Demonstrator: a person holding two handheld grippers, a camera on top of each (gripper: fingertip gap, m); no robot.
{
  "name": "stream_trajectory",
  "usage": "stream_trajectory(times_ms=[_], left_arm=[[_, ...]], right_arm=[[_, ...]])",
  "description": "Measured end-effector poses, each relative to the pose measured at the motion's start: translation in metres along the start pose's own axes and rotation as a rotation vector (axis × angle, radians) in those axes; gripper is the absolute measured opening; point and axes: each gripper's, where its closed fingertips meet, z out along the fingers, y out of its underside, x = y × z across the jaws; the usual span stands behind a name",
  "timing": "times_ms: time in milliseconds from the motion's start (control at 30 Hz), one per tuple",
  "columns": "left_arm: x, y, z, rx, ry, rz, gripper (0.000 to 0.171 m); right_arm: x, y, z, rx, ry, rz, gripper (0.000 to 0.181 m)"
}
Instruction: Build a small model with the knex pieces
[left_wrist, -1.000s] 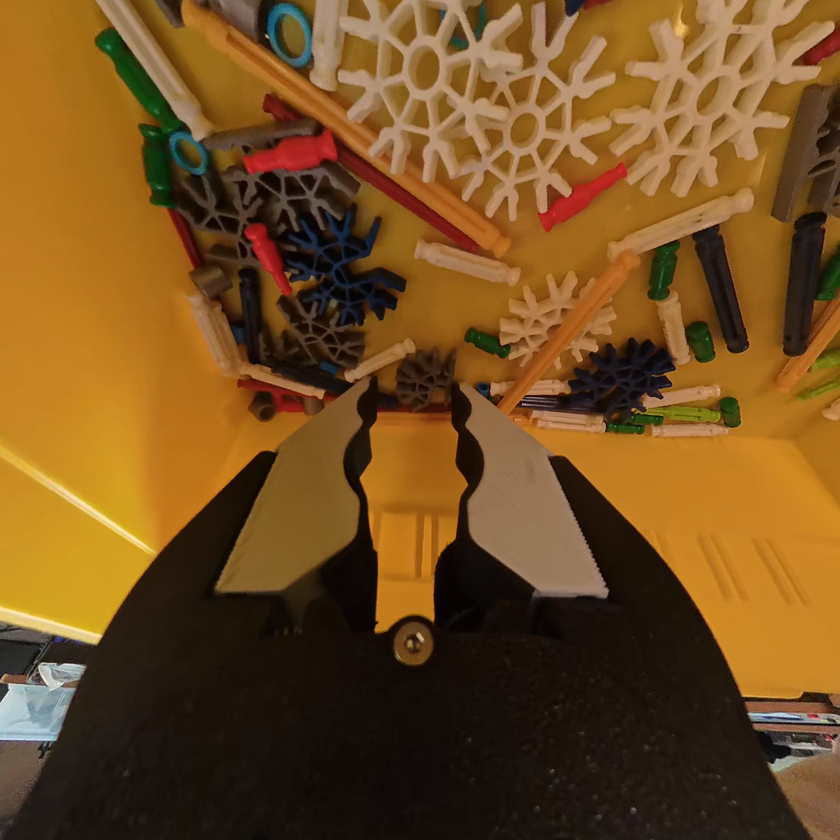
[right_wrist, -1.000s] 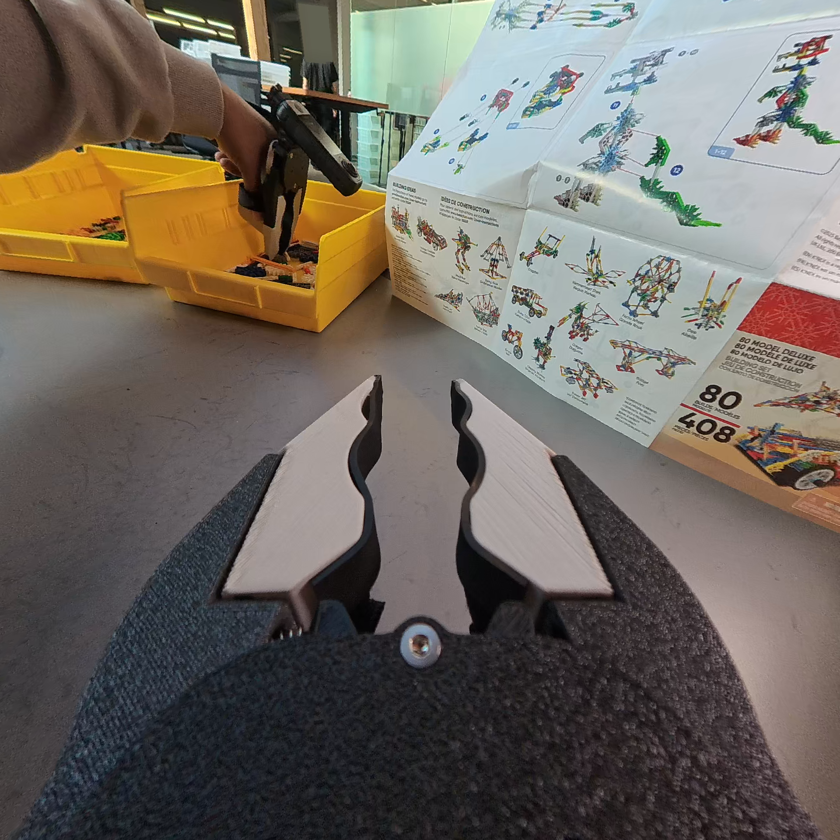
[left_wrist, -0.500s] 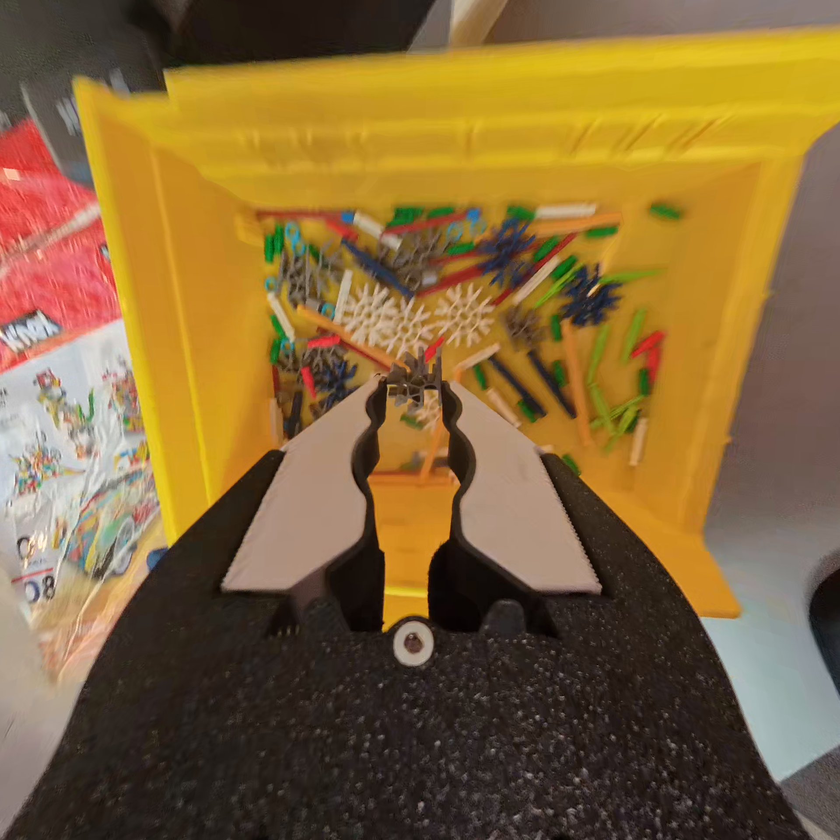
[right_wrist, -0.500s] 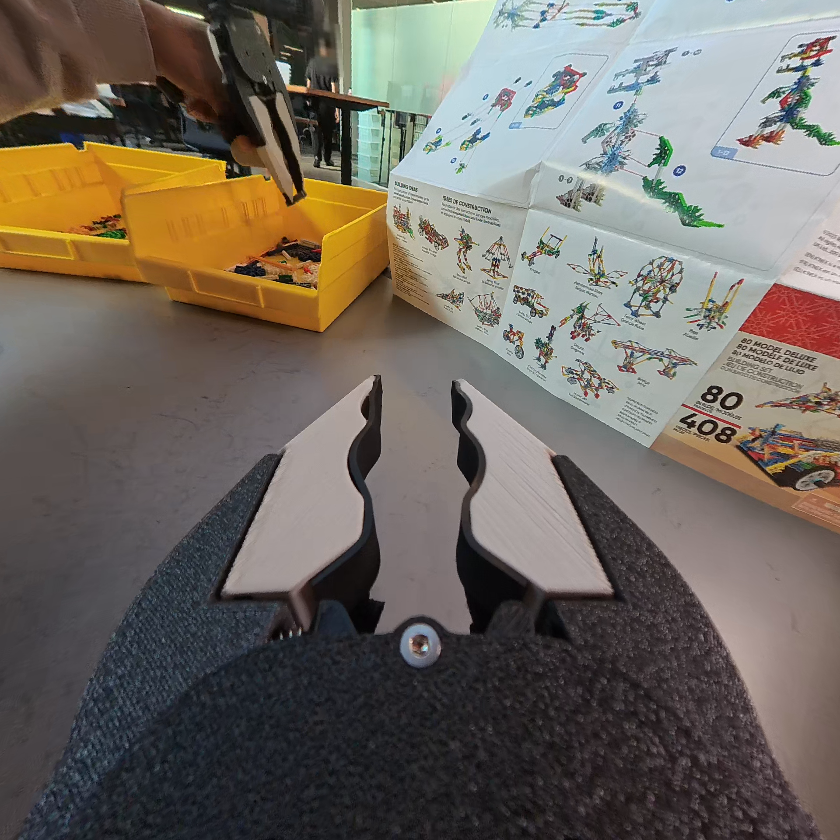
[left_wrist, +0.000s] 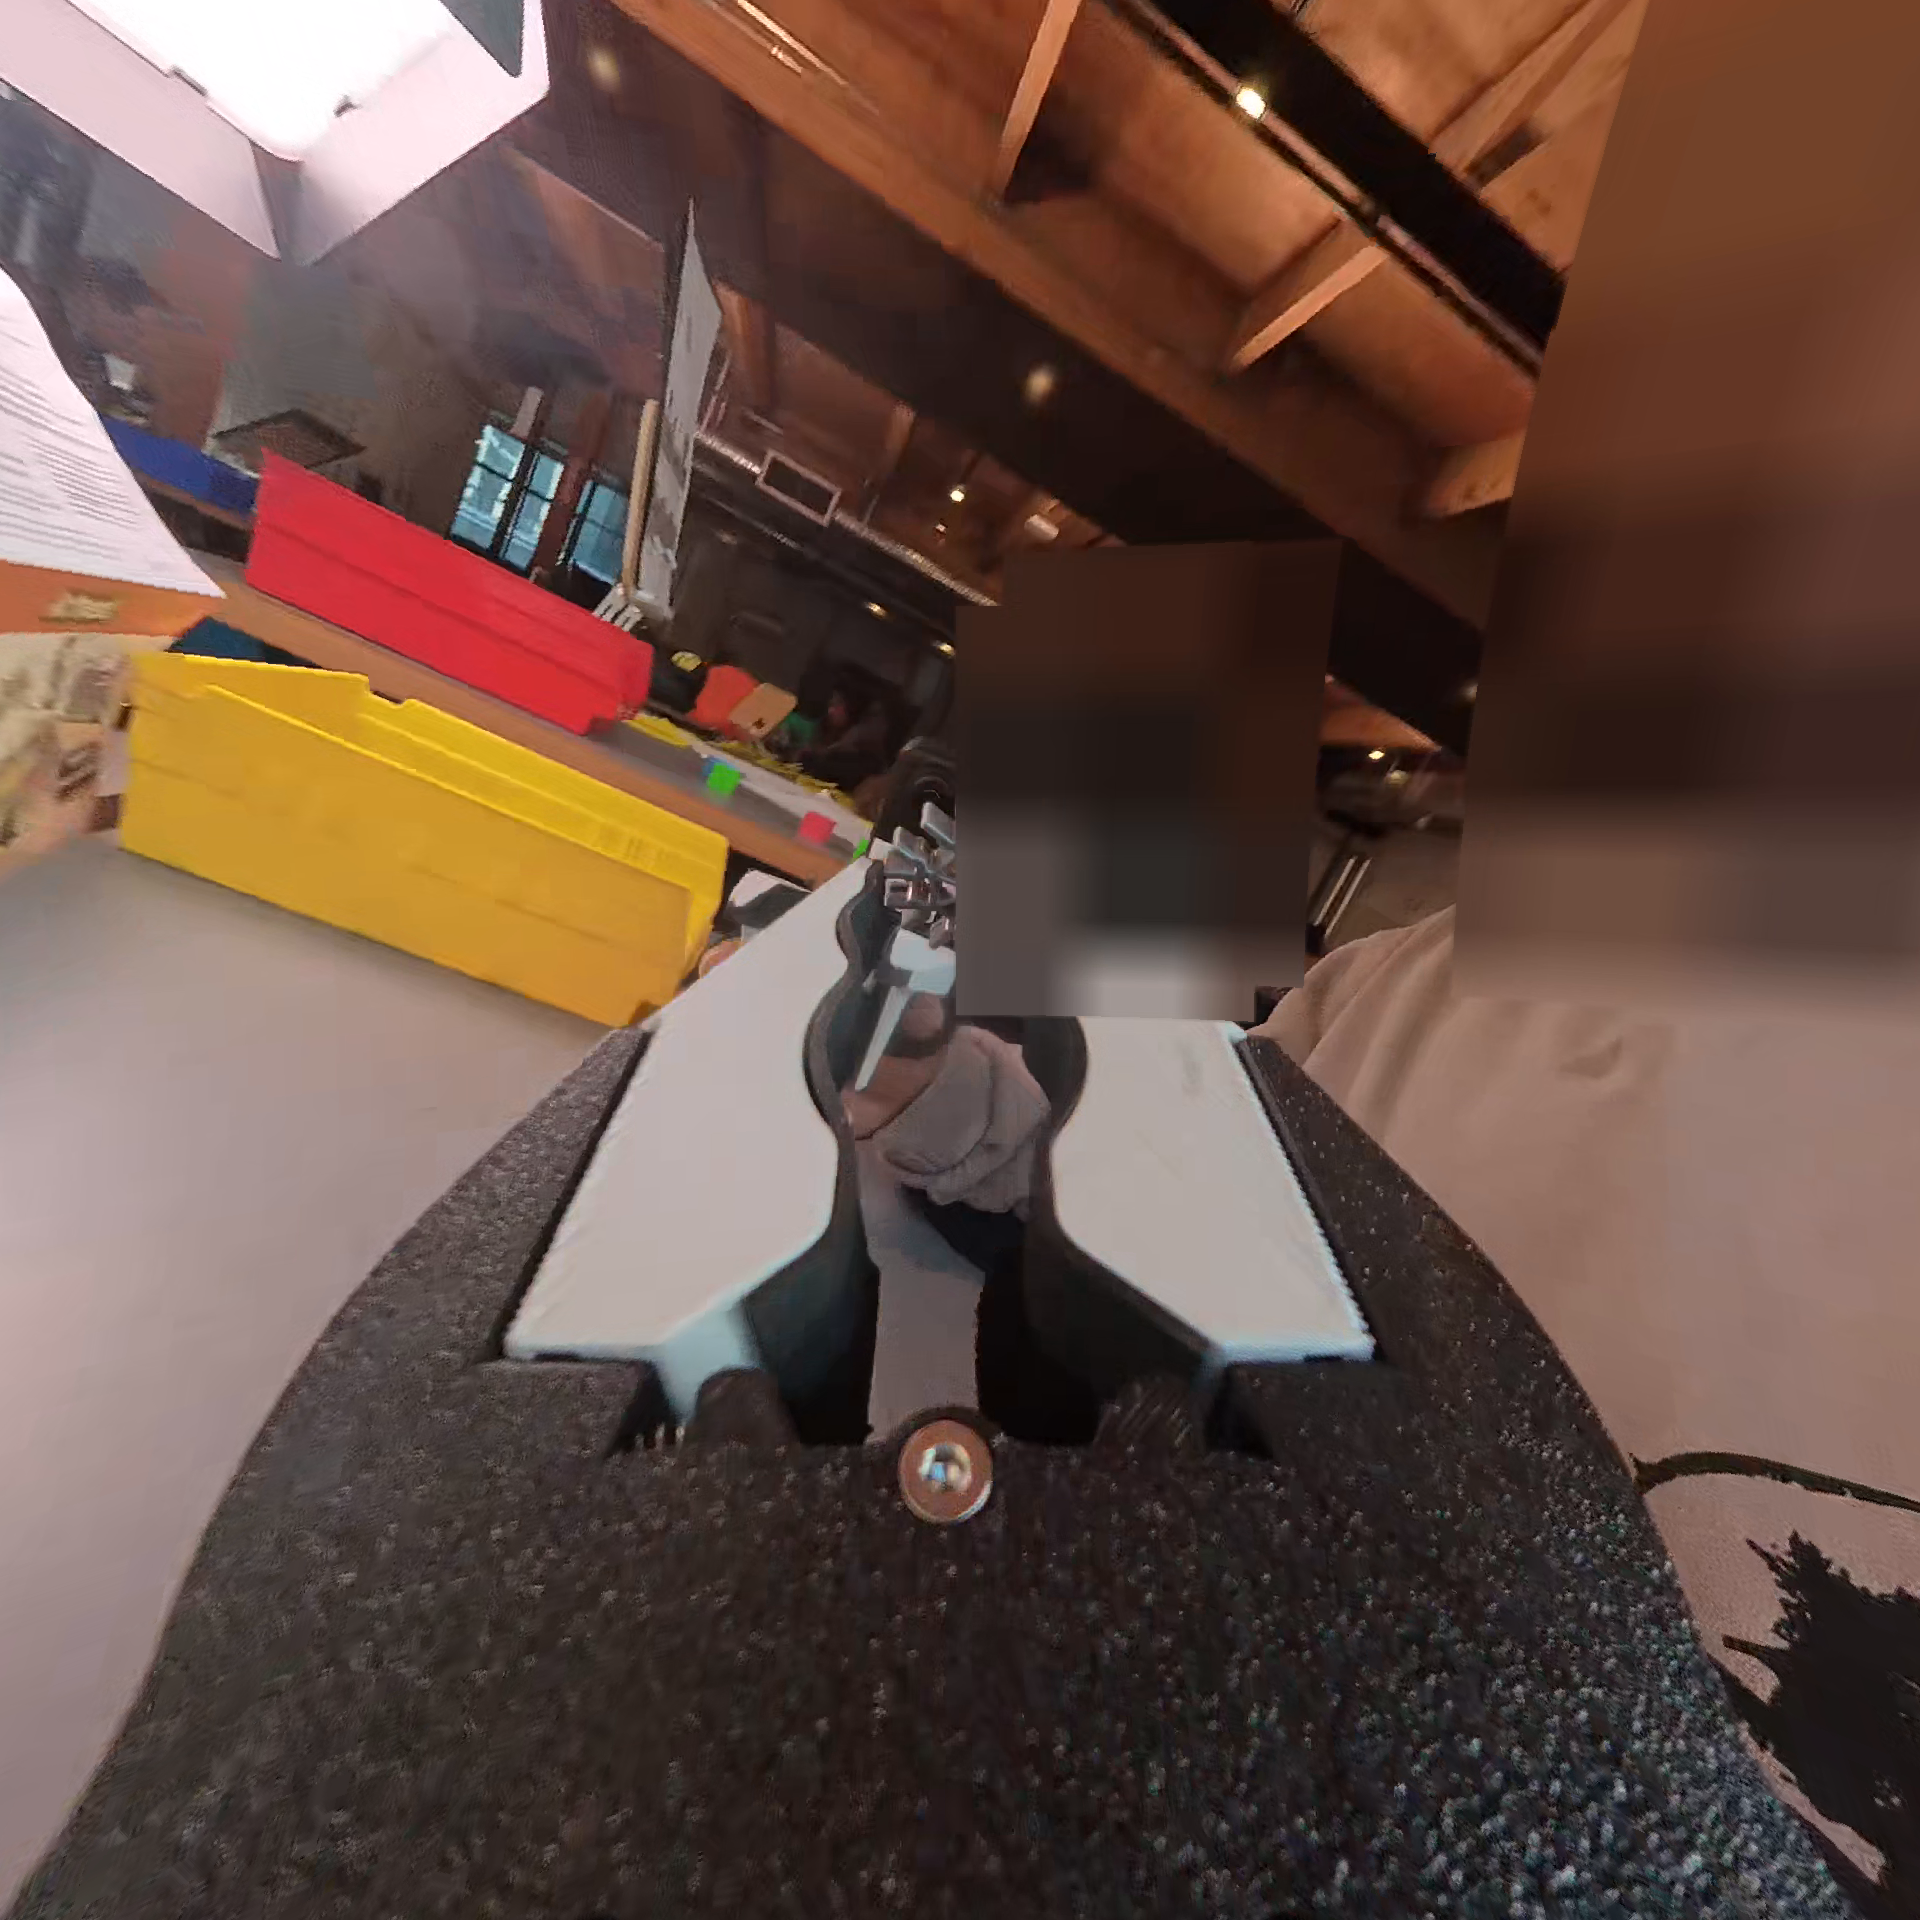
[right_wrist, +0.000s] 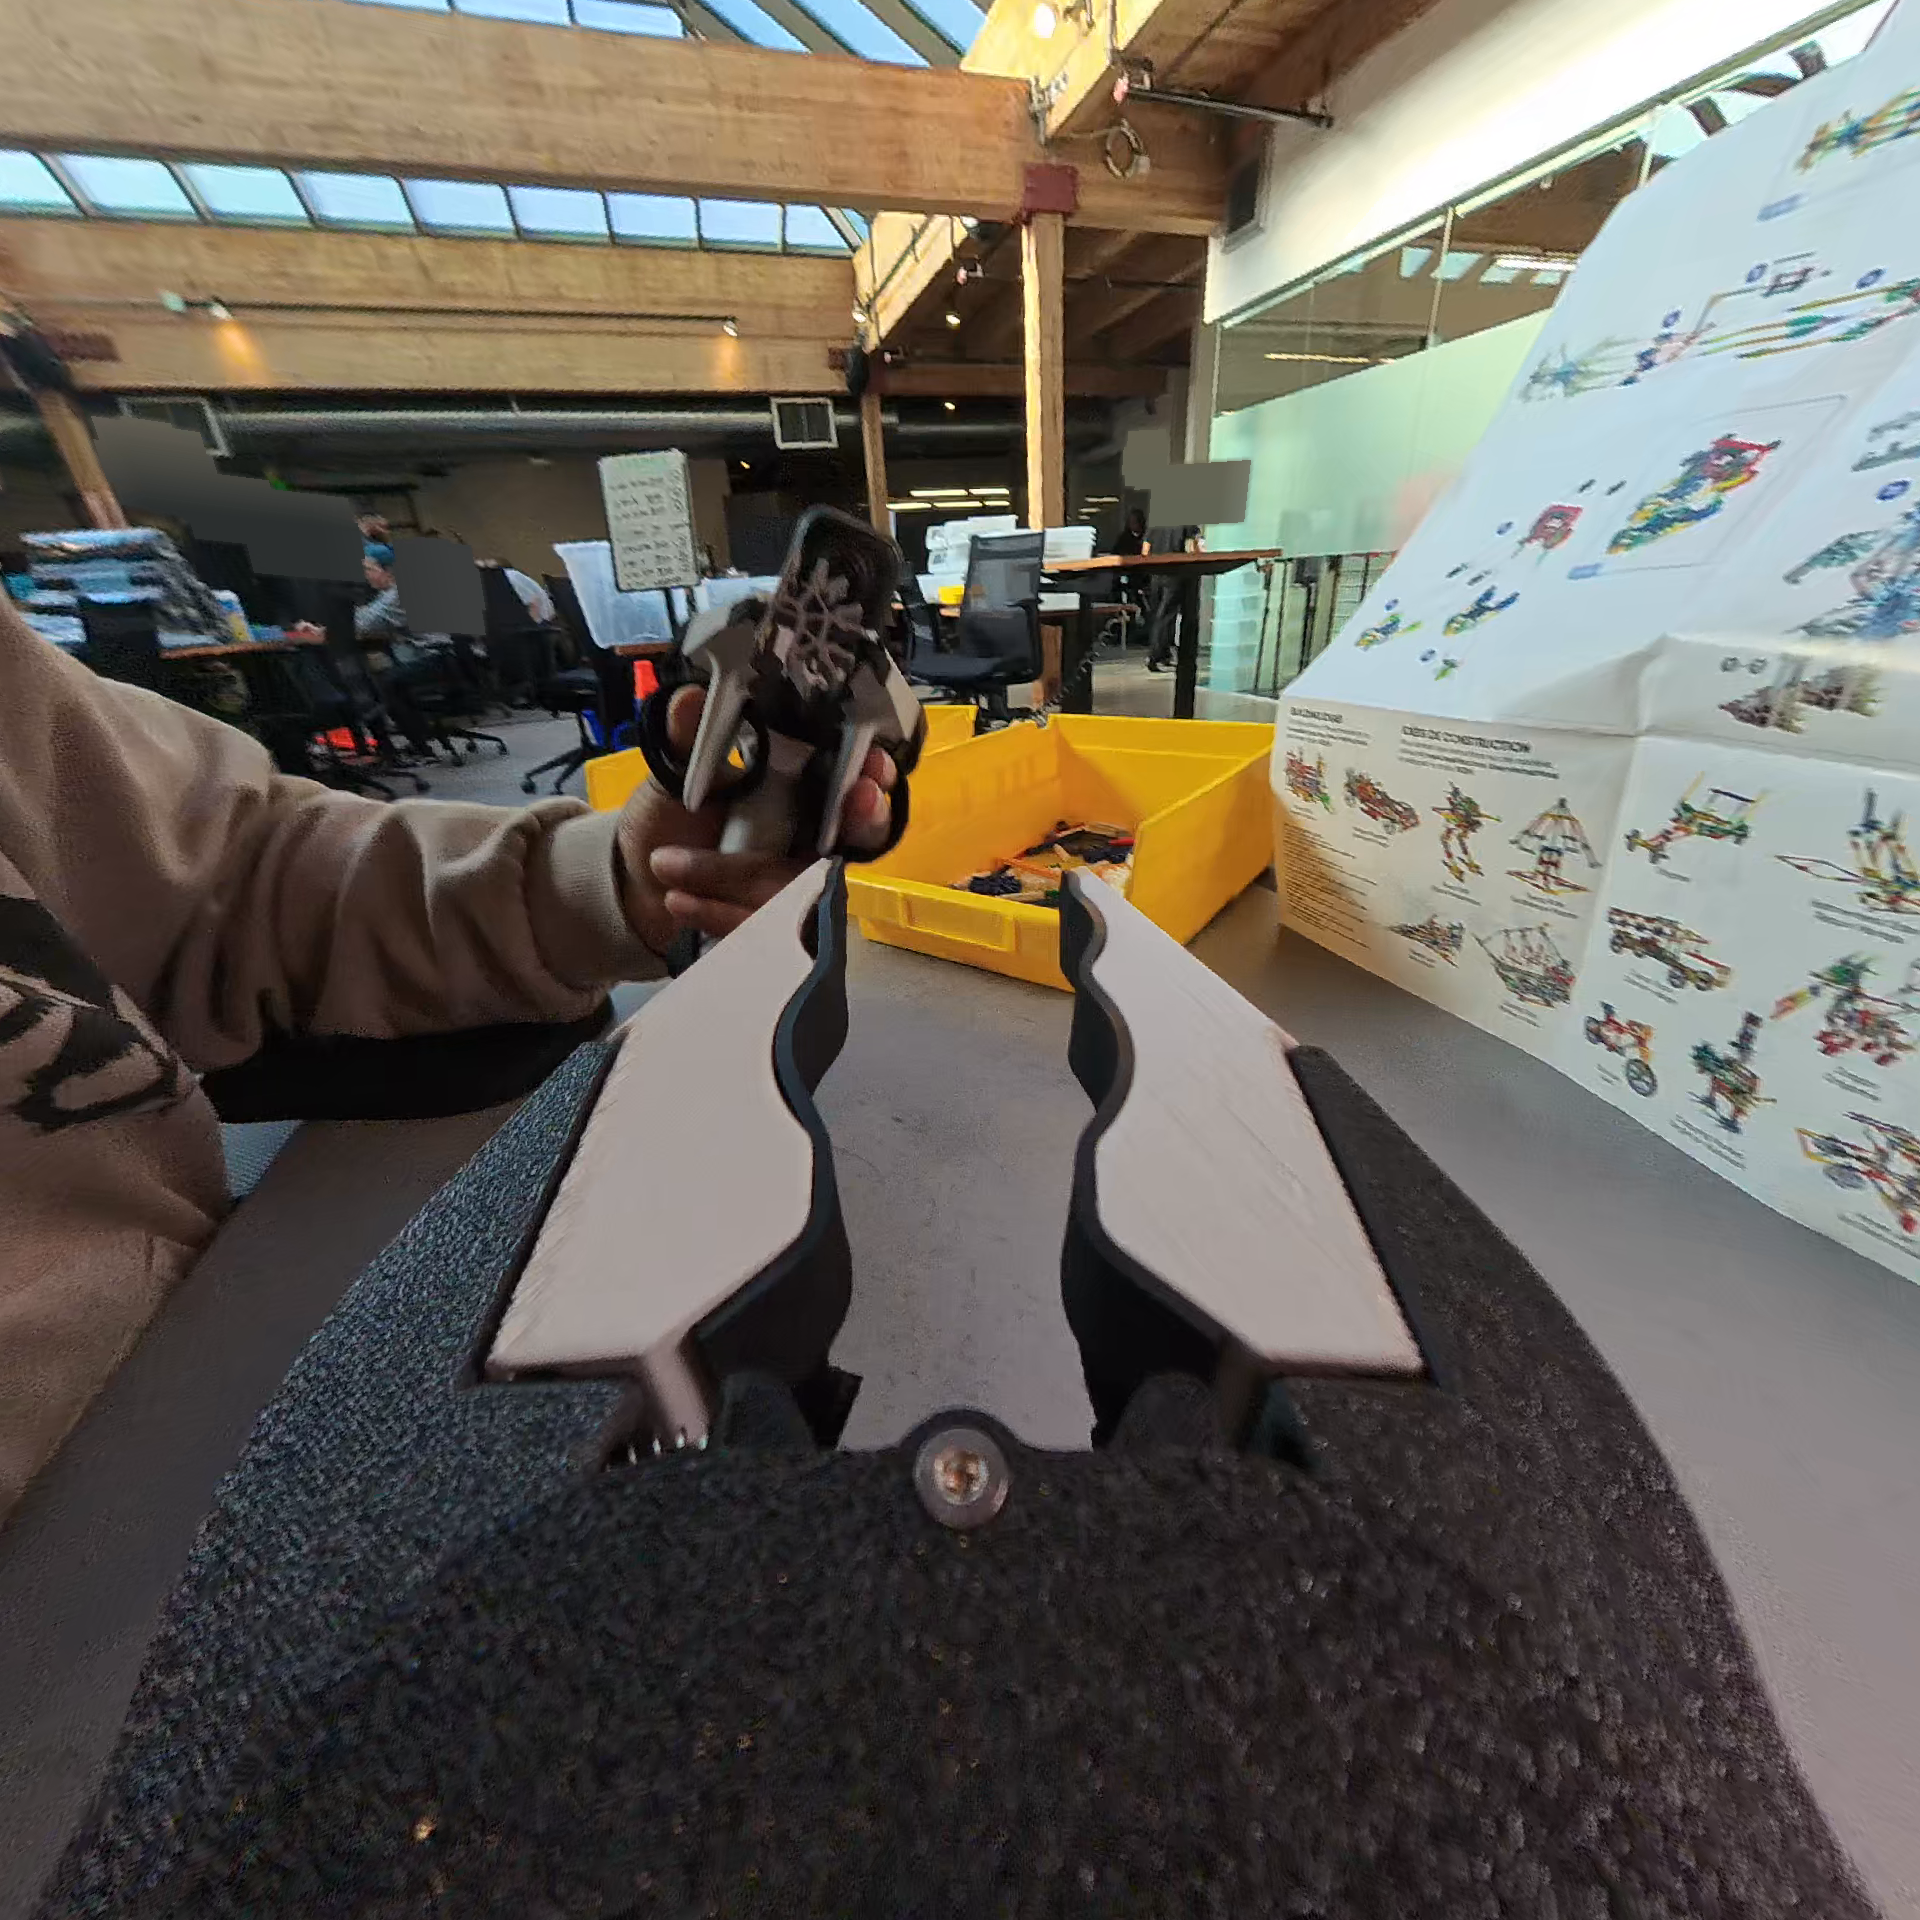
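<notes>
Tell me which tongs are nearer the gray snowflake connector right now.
Left. The left tongs are shut on the gray snowflake connector, held up in the air. The right tongs are open and empty, lower and to its right, pointing toward the yellow bin.

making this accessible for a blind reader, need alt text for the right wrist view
The open right gripper hangs above a grey table, empty. Ahead on the left, a hand holds the left gripper up with a grey snowflake piece pinched in its fingers. Behind are a yellow bin of colourful pieces and, on the right, a propped instruction sheet.
</notes>
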Motion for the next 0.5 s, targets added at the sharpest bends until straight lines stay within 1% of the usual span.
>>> stream_trajectory(times_ms=[67, 133, 233, 300, 333, 367, 433, 500], left_arm=[[-0.006, 0.014, 0.005, 0.049, 0.022, -0.031, 0.023], [-0.01, 0.025, 0.011, 0.074, 0.024, -0.06, 0.023], [-0.012, 0.039, 0.017, 0.054, -0.011, -0.015, 0.023], [-0.009, 0.049, 0.021, 0.023, -0.011, 0.004, 0.022], [-0.008, 0.052, 0.022, 0.01, -0.012, 0.02, 0.023], [-0.008, 0.053, 0.021, 0.007, -0.009, 0.03, 0.023], [-0.007, 0.054, 0.02, -0.006, -0.004, 0.042, 0.022], [-0.008, 0.058, 0.018, -0.053, -0.01, 0.076, 0.023]], right_arm=[[-0.015, -0.005, 0.005, 0.016, -0.063, 0.013, 0.04], [-0.026, -0.001, 0.012, -0.003, -0.089, 0.003, 0.04], [-0.035, 0.011, 0.021, -0.042, -0.111, 0.006, 0.037], [-0.038, 0.015, 0.024, -0.048, -0.135, 0.027, 0.026], [-0.04, 0.017, 0.026, -0.055, -0.148, 0.033, 0.018], [-0.041, 0.019, 0.027, -0.065, -0.151, 0.032, 0.014], [-0.042, 0.02, 0.027, -0.064, -0.159, 0.035, 0.011], [-0.044, 0.023, 0.026, -0.083, -0.17, 0.03, 0.01]])
